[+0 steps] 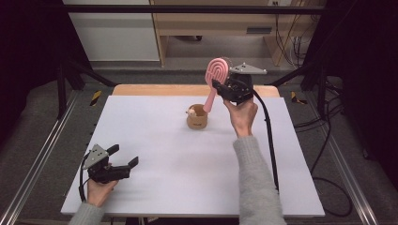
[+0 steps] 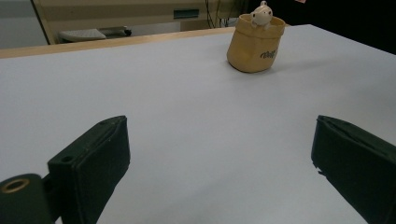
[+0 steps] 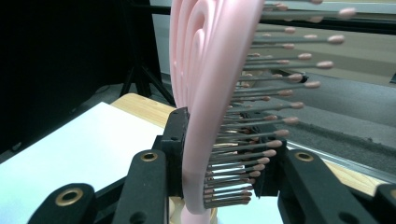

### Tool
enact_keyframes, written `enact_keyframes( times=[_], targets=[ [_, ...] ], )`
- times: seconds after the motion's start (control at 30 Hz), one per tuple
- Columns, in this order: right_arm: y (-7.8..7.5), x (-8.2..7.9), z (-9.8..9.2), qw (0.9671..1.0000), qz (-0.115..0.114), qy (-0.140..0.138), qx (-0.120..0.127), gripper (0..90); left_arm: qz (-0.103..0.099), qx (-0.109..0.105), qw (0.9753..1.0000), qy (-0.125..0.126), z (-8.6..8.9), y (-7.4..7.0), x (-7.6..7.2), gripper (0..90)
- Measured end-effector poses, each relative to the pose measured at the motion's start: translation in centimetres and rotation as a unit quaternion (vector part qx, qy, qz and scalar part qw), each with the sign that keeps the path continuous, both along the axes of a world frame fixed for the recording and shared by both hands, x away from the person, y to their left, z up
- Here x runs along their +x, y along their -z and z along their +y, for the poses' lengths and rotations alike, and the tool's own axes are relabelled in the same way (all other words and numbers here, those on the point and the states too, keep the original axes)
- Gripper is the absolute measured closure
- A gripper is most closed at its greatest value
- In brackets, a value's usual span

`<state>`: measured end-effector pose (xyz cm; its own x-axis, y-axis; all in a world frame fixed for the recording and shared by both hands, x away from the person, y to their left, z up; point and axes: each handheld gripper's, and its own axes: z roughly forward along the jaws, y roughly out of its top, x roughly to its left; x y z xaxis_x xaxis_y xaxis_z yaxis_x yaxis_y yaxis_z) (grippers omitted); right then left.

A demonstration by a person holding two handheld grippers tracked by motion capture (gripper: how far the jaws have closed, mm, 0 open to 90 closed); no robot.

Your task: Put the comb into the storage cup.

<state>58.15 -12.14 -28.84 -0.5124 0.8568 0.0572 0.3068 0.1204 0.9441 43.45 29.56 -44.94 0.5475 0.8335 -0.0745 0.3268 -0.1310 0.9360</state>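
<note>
Up above the worktop (image 1: pixel 155 140), the right hand-held gripper (image 1: pixel 219 87) is clamped on a pink hairbrush (image 1: pixel 216 77), whose handle slants down to a tan pouch (image 1: pixel 197 117) holding a small figure (image 2: pixel 261 14). Near the front left corner, the left hand-held gripper (image 1: pixel 126 157) is held with jaws apart.

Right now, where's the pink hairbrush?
In the high view, the pink hairbrush is held up by the right gripper, right of centre, its handle end down at the tan pouch.
</note>
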Motion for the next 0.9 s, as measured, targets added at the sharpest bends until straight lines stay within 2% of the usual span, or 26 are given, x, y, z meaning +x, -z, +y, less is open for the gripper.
enact_keyframes(
  times=[0.33,0.9],
  targets=[
    [0.6,1.0,1.0,1.0,0.003,0.006,-0.007,64.4,0.0,0.0,1.0,0.001,0.0,0.0,0.0,4.5],
    [2.0,2.6,1.8,0.9999,0.012,0.009,-0.003,64.4,0.004,0.002,1.0,0.001,0.0,0.1,0.1,4.5]
  ],
)
